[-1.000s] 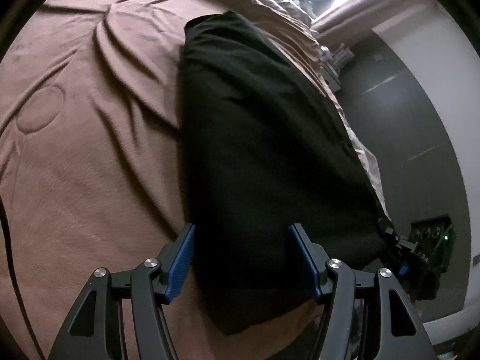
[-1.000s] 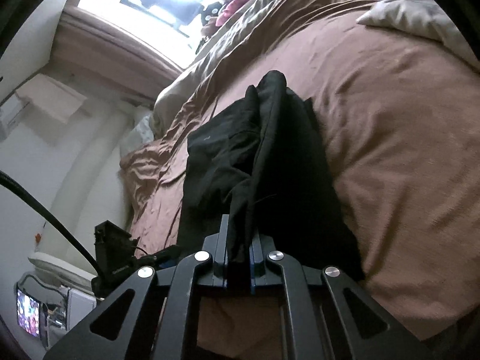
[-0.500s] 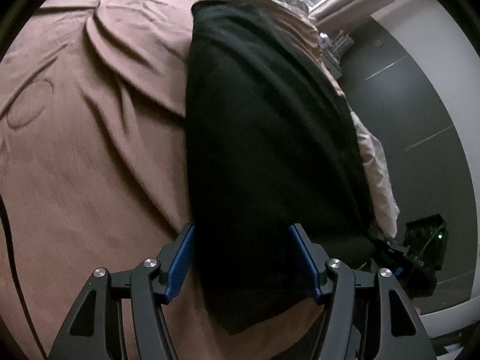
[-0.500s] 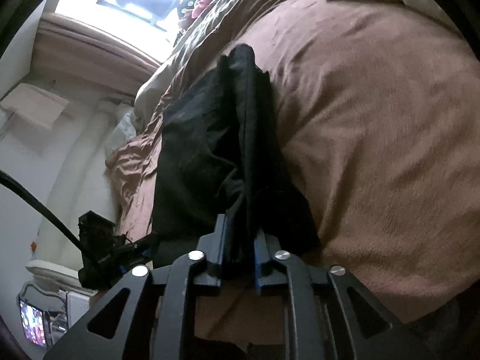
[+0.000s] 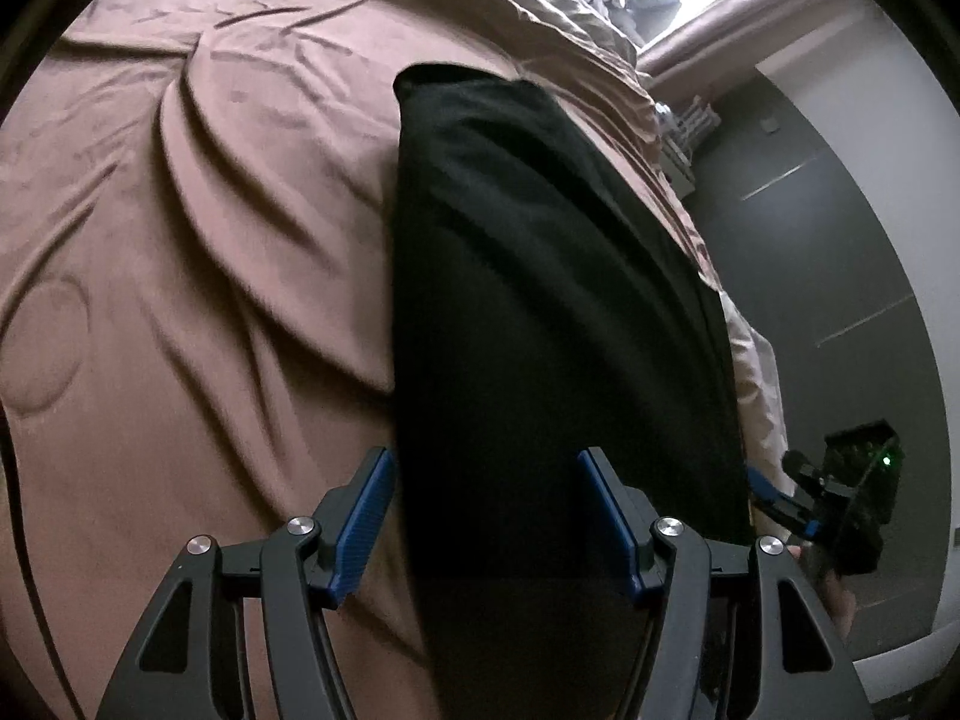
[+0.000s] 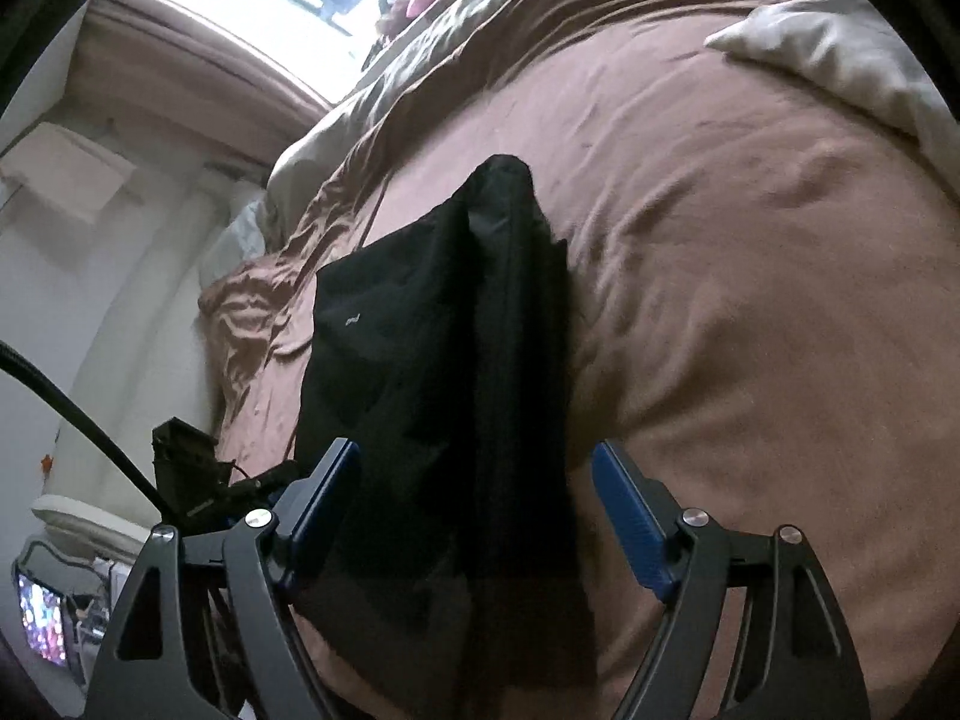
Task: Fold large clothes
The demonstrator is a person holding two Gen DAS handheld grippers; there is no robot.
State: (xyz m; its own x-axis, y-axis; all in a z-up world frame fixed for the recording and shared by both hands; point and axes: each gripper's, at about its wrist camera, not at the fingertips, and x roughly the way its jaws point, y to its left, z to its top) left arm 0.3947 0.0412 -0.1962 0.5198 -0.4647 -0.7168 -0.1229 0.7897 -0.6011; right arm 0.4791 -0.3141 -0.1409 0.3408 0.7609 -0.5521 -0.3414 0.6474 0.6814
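Right wrist view: the right gripper has just been opening; its jaws stand apart, pads clear of the black garment lying between them on the brown bedspread. Left wrist view: the left gripper also stands apart, straddling the garment's near end without pressing.

Black garment lies folded lengthwise on the brown bedspread

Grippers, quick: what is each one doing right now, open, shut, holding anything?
Left gripper: open, pads apart over the black garment, gripping nothing.
Right gripper: open; jaws have just been opening, garment lies between them, released.
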